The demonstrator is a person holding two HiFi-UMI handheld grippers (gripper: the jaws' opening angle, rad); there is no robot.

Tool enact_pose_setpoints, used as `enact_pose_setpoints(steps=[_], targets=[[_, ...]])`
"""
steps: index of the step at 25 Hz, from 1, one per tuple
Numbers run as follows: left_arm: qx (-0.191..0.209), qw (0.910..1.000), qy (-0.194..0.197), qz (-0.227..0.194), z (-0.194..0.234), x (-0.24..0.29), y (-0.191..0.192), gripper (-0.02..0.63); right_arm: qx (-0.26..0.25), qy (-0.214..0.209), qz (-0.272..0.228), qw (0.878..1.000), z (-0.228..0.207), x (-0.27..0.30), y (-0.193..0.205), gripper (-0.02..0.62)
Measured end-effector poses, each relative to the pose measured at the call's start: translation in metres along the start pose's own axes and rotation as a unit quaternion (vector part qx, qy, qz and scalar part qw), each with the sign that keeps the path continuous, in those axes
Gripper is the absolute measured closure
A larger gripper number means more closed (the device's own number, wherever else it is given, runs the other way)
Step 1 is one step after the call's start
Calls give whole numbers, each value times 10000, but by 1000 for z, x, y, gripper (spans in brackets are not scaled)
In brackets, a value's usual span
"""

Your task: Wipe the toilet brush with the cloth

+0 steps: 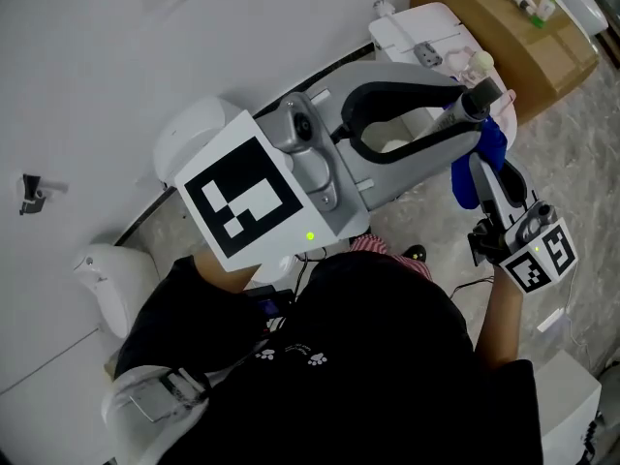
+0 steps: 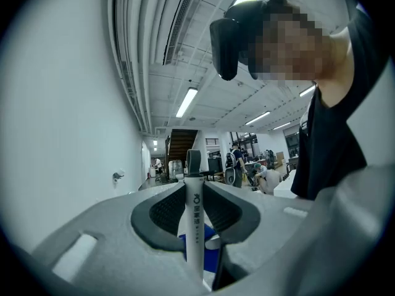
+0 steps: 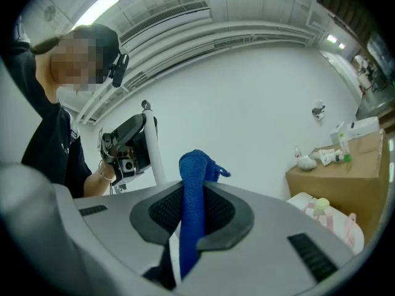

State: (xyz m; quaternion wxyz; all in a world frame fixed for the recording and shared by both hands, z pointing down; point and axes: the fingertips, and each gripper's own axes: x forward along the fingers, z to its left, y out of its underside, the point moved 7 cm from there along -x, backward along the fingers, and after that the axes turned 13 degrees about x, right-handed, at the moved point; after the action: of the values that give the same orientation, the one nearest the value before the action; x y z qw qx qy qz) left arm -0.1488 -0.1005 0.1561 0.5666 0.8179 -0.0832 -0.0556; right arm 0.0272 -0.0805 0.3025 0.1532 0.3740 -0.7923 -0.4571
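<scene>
My head camera sits above the person and looks steeply down, very near the grey left tongs (image 1: 463, 114), with the right tongs (image 1: 487, 184) a little farther off. Each tongs camera looks roughly level along its own jaws, close up. Both show the white plastic toilet brush handle (image 2: 195, 227) and the blue woven cloth (image 3: 192, 202).

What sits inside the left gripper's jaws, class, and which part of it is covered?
The white toilet brush handle stands clamped between the jaws of the left gripper, blue cloth showing behind it. Its lower end and brush head are hidden by the gripper's own body.
</scene>
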Motion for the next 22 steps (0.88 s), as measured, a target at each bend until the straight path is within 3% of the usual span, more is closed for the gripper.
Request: enact_pose_setpoints(steps=[22], targets=[[-466,9966,-5,675,-5,-28,59,512,-347,90,-1,9994,8,1,-2,531]])
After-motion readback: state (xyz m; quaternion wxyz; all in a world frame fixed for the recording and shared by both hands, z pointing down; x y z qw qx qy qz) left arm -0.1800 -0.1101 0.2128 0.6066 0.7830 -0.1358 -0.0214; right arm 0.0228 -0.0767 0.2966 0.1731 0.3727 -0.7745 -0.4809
